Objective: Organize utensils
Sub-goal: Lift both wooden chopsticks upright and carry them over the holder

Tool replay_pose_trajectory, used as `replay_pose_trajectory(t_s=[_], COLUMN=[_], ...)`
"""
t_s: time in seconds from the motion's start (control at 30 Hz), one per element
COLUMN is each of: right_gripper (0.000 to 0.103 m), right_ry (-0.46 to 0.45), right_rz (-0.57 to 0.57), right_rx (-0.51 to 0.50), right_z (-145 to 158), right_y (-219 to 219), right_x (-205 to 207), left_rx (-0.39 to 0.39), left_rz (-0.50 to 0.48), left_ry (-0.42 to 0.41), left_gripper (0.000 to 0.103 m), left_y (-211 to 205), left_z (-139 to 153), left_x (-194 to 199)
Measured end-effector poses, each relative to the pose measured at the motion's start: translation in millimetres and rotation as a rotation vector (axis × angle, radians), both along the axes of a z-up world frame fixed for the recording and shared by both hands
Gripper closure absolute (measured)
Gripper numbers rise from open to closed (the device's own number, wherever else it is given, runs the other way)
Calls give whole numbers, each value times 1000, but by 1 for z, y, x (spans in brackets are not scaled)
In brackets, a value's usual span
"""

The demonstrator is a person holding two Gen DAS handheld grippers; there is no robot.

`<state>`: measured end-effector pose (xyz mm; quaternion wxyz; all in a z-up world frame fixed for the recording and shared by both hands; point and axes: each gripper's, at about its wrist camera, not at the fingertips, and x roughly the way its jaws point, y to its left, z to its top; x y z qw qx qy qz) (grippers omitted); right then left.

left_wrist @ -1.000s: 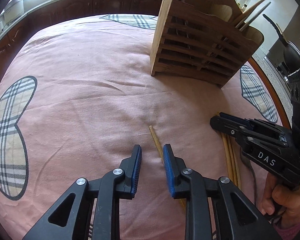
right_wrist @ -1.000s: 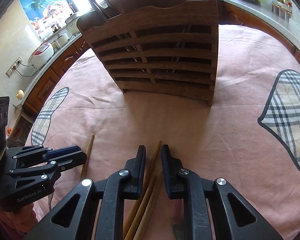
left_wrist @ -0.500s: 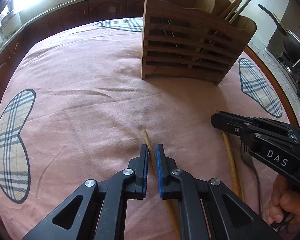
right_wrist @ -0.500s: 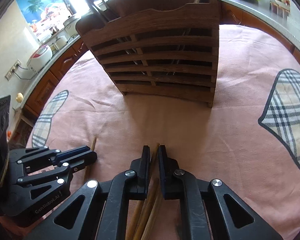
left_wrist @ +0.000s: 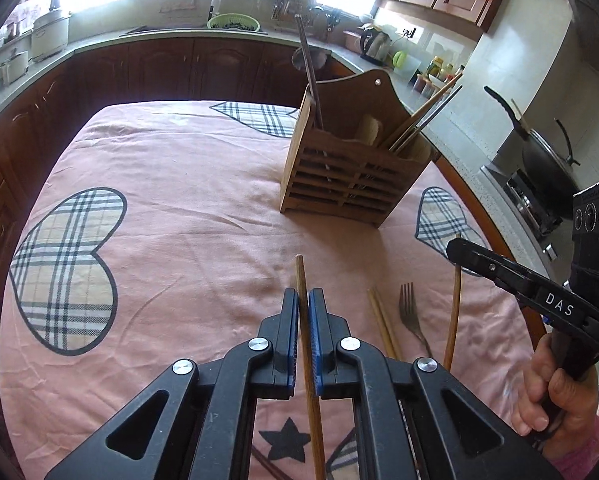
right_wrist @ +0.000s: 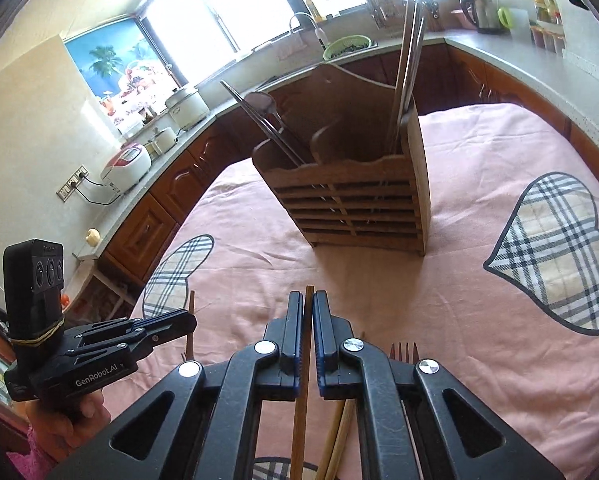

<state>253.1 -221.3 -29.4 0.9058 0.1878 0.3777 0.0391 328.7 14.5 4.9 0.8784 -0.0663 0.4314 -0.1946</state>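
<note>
Wooden chopsticks are being gathered, one in each gripper. One chopstick (left_wrist: 304,320) is clamped between the narrowed blue-padded fingers (left_wrist: 292,332) of the left gripper (left_wrist: 303,300), its tip standing out beyond them. A second chopstick (right_wrist: 305,360) is pinched the same way in the right gripper (right_wrist: 308,304). Both are raised above the pink cloth (left_wrist: 187,208), pointing toward the slatted wooden holder (left_wrist: 339,176), which stands upright further back on the counter with spoons and chopsticks already leaning in its compartments. On the cloth, between the two grippers, a pair of chopsticks (left_wrist: 383,328) and a metal fork (left_wrist: 410,316) are left lying side by side.

Each chopstick is gripped near one end, so most of its length hangs behind the fingers. It is judged that a chopstick could pivot or slide out during the carry. A tip could also catch on the holder's scalloped front edge, or knock the utensils leaning inside, if it is brought in at an angle.

Compared with a second earlier, the fingers of both grippers were open then, straddling chopsticks that lay flat on the cloth; half a second ago they had closed at cloth level. Now both chopsticks are lifted, and far more of the kitchen is seen beyond the holder.
</note>
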Motion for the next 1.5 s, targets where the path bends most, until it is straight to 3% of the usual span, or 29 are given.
replay_pose_trajectory(t_s=[0.3, 0.7, 1.5], right_gripper=[99, 99, 99], right_ry=[-63, -106, -167], right_rz=[4, 16, 25], right_rx=[-36, -63, -93], right_z=[28, 46, 67], right_y=[13, 25, 37], right_x=[-30, -61, -87], left_rx=[-33, -35, -58], left_rz=[0, -8, -32], left_ry=[-72, -109, -196], left_gripper=[99, 99, 100], left_y=[27, 47, 68], left_z=[38, 53, 72], left_x=[-63, -112, -158])
